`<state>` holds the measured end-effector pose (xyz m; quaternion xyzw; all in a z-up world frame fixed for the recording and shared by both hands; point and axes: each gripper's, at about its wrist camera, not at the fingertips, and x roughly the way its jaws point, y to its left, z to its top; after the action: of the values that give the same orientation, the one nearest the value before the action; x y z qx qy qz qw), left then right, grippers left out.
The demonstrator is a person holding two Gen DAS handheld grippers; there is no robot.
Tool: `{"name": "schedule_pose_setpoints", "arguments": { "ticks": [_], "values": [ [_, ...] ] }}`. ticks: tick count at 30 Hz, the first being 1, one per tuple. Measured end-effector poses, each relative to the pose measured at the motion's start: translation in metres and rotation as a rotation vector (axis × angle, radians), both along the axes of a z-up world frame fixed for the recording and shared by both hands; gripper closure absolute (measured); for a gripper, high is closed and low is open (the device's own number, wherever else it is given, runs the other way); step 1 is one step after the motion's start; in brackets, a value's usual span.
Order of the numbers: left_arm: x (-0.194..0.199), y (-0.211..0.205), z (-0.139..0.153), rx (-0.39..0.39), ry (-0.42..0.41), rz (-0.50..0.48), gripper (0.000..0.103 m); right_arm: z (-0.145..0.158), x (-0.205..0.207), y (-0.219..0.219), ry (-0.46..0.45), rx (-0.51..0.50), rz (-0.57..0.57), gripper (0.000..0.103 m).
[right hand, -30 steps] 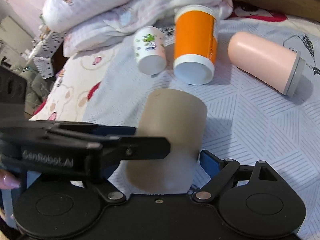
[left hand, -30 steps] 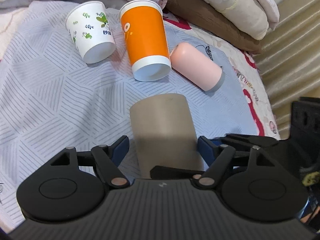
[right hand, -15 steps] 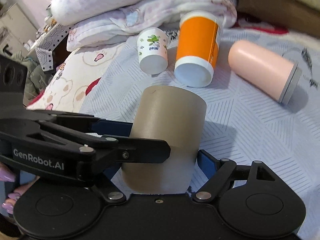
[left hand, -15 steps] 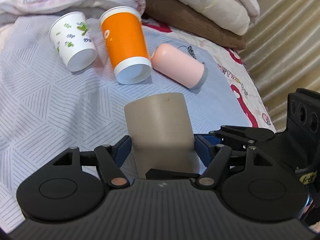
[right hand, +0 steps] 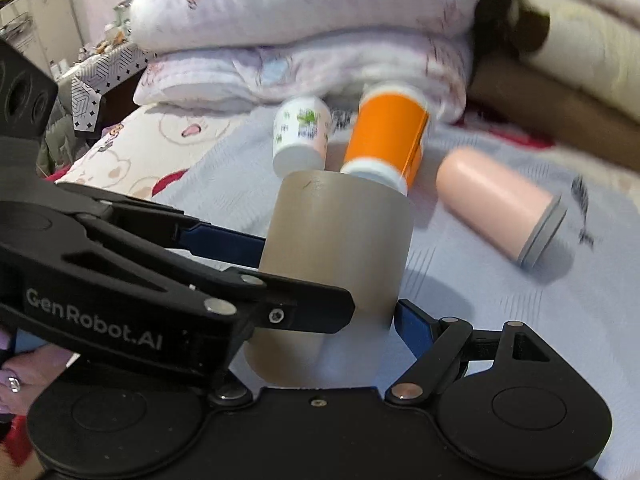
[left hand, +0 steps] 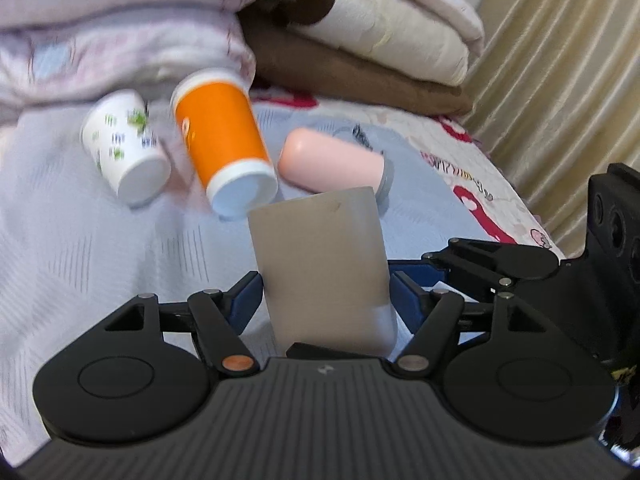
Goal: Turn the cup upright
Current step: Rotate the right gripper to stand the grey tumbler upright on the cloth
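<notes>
both claws pinch the same plain tan cylindrical cup. the left claw has its blue-padded fingers pressed on the cup's two sides, low on its body. the right claw pinches the cup too; one blue finger touches its 3 o'clock side, while the other is hidden behind the left claw's black frame, which crosses the right wrist view from 9 o'clock.

the cup is inverted, closed flat end uppermost, tilted slightly toward 11 o'clock in the left wrist view. whether its lower end touches the bed cannot be told.

beyond the cup, toward 12 o'clock, three items lie on the pale blue patterned bedspread: a small white paper cup with green leaf print at 10 o'clock, a tall orange paper cup with white rims just beside it, and a pink rounded tumbler with grey rim lying on its side at 1 o'clock. folded pink, cream and brown bedding is stacked behind them. both views are blurred.
</notes>
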<state>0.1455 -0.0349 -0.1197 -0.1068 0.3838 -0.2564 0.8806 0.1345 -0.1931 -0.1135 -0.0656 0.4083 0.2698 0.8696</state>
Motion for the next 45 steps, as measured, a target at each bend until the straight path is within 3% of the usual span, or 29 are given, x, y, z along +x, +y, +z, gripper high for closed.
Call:
{"name": "schedule_pose_setpoints", "arguments": {
  "ticks": [4, 7, 12, 18, 28, 36, 45],
  "values": [
    [-0.008, -0.007, -0.005, 0.046, -0.106, 0.001, 0.034, -0.008, -0.007, 0.001, -0.145, -0.027, 0.027, 0.018],
    [-0.014, -0.009, -0.012, 0.037, -0.193, 0.020, 0.036, -0.018, -0.012, 0.001, -0.258, -0.045, 0.035, 0.018],
    [-0.008, -0.008, -0.016, 0.009, -0.242, 0.041, 0.036, -0.028, -0.009, 0.003, -0.388, -0.088, 0.050, 0.018],
    [0.003, -0.013, -0.018, 0.018, -0.295, 0.013, 0.036, -0.039, 0.009, 0.002, -0.469, -0.117, 0.066, 0.018],
    [-0.002, -0.014, -0.023, 0.006, -0.306, 0.002, 0.036, -0.047, 0.010, 0.000, -0.496, -0.127, 0.072, 0.018],
    [-0.006, -0.016, -0.019, 0.021, -0.293, -0.010, 0.034, -0.042, 0.010, 0.000, -0.461, -0.117, 0.037, 0.018],
    [-0.021, -0.013, -0.011, 0.047, -0.249, 0.057, 0.033, -0.034, -0.007, -0.006, -0.437, -0.061, -0.024, 0.014]
  ]
}}
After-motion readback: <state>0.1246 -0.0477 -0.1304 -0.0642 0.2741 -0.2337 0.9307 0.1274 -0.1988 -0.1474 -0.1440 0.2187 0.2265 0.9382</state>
